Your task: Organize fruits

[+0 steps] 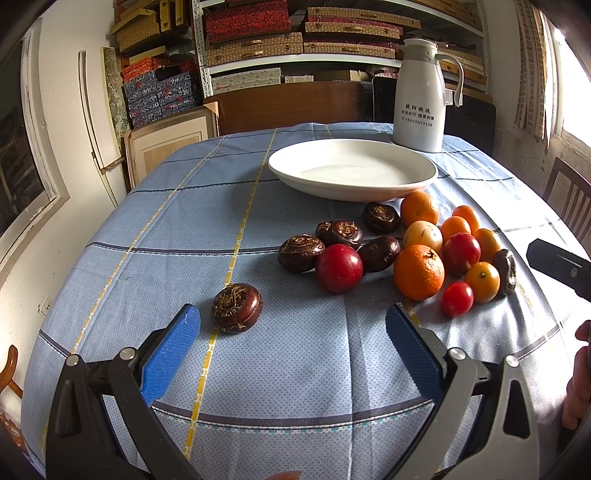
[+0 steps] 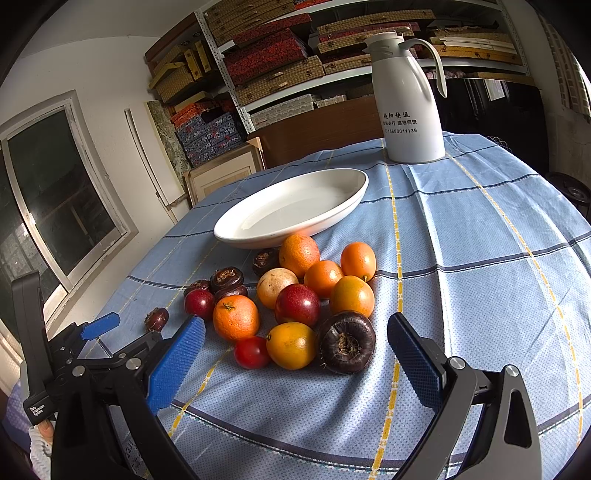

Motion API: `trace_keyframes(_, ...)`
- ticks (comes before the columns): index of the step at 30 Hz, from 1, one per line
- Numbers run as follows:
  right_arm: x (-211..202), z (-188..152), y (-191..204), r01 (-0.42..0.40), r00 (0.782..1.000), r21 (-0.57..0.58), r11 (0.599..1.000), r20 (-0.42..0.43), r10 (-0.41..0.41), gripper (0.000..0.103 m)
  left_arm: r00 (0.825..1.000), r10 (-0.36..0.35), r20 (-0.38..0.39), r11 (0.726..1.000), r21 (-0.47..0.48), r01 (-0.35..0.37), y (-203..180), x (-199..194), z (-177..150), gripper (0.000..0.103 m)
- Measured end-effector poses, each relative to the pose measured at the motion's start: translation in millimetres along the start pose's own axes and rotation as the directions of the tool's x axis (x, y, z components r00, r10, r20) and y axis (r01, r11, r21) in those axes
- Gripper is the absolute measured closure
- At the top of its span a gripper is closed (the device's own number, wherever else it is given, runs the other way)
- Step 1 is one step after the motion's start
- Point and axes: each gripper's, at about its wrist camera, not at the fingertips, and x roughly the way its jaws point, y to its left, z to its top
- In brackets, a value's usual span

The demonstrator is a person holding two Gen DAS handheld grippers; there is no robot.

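Note:
A pile of fruit lies on the blue checked tablecloth (image 1: 177,229) in front of an empty white plate (image 1: 352,170), which also shows in the right wrist view (image 2: 291,206). It holds oranges (image 1: 418,272), red plums (image 1: 339,267), a cherry tomato (image 1: 457,298) and dark water chestnuts (image 1: 301,253). One water chestnut (image 1: 236,307) lies apart, just ahead of my open, empty left gripper (image 1: 293,325). My right gripper (image 2: 295,334) is open and empty, with a yellow-orange fruit (image 2: 291,345) and a dark chestnut (image 2: 347,341) just beyond its fingertips.
A white thermos jug (image 1: 421,96) stands behind the plate at the table's far edge. Shelves of boxes (image 1: 258,33) fill the back wall. A wooden chair (image 1: 569,195) stands at the right. The left gripper shows in the right wrist view (image 2: 99,326).

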Motion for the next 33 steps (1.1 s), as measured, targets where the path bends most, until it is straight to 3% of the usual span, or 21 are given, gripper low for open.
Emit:
trace_keyframes(10,1.4,-1.0,-0.3,-0.003,1.000,0.003,1.000,-0.008,0.003,0.004,1.000,-0.005,-0.013,1.000,0.002,0.005,0.7,1.9,-1.2,0.004)
trace_keyframes(15,8.9,-4.4,-2.4,0.006,0.999,0.012,1.000,-0.053,-0.005,0.004,0.993,-0.043,-0.109,0.999,0.007,0.044,9.8,18.1,-4.4,0.004)
trace_keyframes(19,19.2,-8.8,-5.7,0.015,0.988,0.001,1.000,-0.156,-0.014,0.004,0.979,-0.016,-0.204,0.997,0.074,0.031,16.6,36.0,-8.7,0.004)
trace_keyframes(23,19.3,-12.9,-16.5,0.020,0.978,0.002,1.000,-0.208,-0.019,0.004,0.965,-0.055,-0.258,0.993,0.083,0.079,23.5,45.9,-11.0,0.004)
trace_keyframes(27,17.5,-11.8,-26.3,0.038,0.975,0.019,0.999,-0.219,-0.033,0.004,0.948,-0.163,-0.274,0.984,0.021,0.176,41.4,51.7,-13.7,0.004)
trace_keyframes(31,19.4,-7.5,-22.3,0.077,0.977,-0.024,0.997,-0.197,-0.080,0.004,0.946,-0.164,-0.280,0.981,0.055,0.186,40.5,47.9,-16.4,0.004)
trace_keyframes(33,22.8,-6.5,-19.1,0.083,0.976,-0.027,0.996,-0.199,-0.086,0.010,0.944,-0.171,-0.282,0.979,0.063,0.196,43.3,47.6,-15.3,0.004)
